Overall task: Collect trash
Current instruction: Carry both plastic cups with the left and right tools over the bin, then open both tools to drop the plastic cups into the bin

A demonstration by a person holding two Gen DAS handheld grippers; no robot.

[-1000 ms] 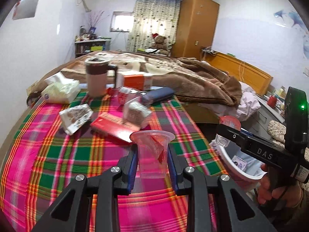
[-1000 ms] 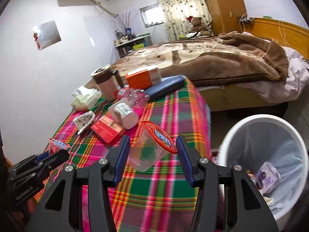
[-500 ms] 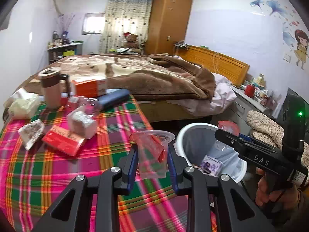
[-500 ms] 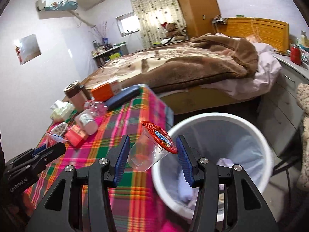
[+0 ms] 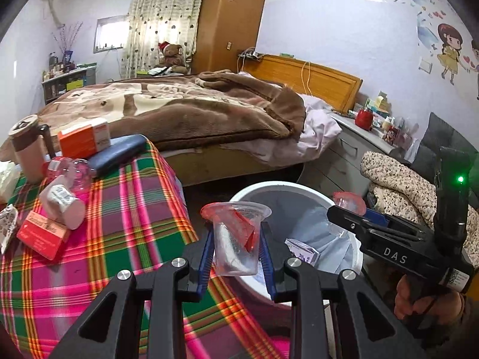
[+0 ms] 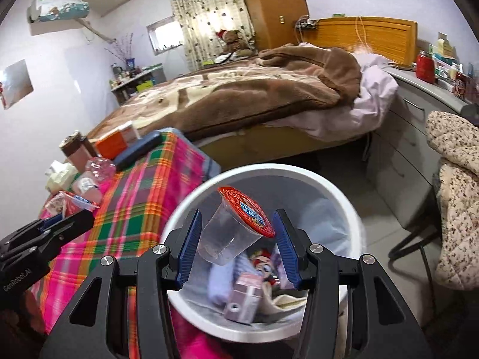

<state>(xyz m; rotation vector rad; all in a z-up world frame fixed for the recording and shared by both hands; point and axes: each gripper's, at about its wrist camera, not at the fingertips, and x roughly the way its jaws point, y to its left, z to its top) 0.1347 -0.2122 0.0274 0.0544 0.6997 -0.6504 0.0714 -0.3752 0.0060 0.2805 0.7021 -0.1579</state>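
Observation:
My left gripper (image 5: 236, 251) is shut on a clear plastic cup with a torn red lid (image 5: 236, 239), held over the table's right edge beside the white trash bin (image 5: 266, 187). My right gripper (image 6: 236, 246) is shut on a clear cup with a sealed red lid (image 6: 230, 233), tilted, directly above the bin's (image 6: 191, 206) opening. The bin holds a pink carton (image 6: 242, 302) and wrappers. The right gripper also shows over the bin in the left wrist view (image 5: 347, 209).
The plaid-covered table (image 5: 125, 218) carries a red box (image 5: 42, 236), a white roll (image 5: 61, 206), a pink bottle (image 5: 71, 169), an orange box (image 5: 83, 139), a dark case (image 5: 116, 152) and a mug (image 5: 27, 152). A bed (image 5: 179, 110) and drawers (image 6: 404, 137) stand behind.
Both grippers have swung right from over the table towards the bin, each still holding its cup. The right cup is now above the bin's opening.

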